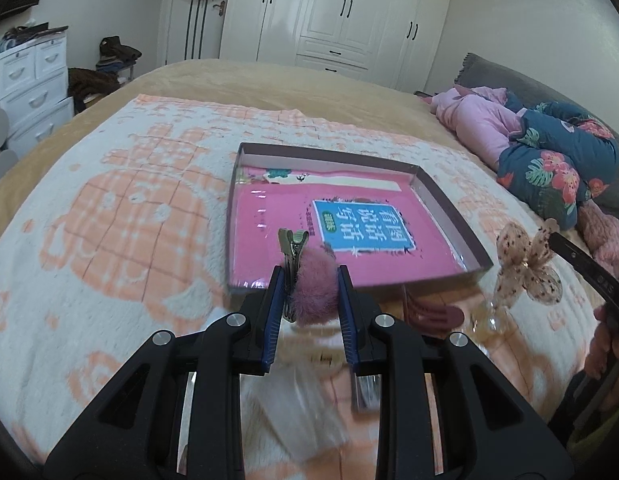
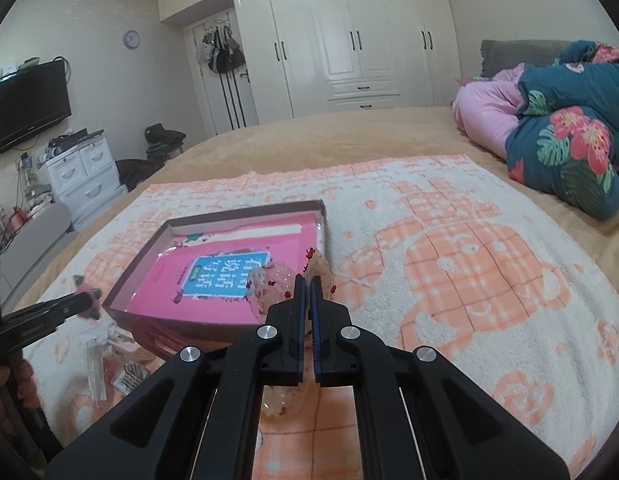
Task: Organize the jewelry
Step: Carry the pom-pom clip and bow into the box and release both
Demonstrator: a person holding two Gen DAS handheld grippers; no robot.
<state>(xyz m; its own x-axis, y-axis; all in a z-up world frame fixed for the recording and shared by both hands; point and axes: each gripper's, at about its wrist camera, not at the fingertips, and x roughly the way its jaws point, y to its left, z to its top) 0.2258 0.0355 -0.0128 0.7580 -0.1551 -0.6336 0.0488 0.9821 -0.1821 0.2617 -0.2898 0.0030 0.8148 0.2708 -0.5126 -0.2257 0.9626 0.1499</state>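
1. We worked over a peach-and-white blanket [image 1: 109, 208].
2. A shallow box [image 1: 449, 208] lay on it, holding a pink book [image 1: 285, 216].
3. Our right gripper [image 2: 307, 292] pinched a sheer speckled bow clip [image 2: 265, 284] by the box's near edge.
4. Our left gripper [image 1: 309, 284] clamped a pink pom-pom clip [image 1: 313, 288] before the box.

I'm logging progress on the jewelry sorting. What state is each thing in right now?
Left tool: shut on pompom hair clip, lifted.
Right tool: shut on speckled bow, lifted.
Tray: open, holds only a pink book.
Dark red claw clip: lying on blanket, outside tray.
Wardrobe doors: closed.
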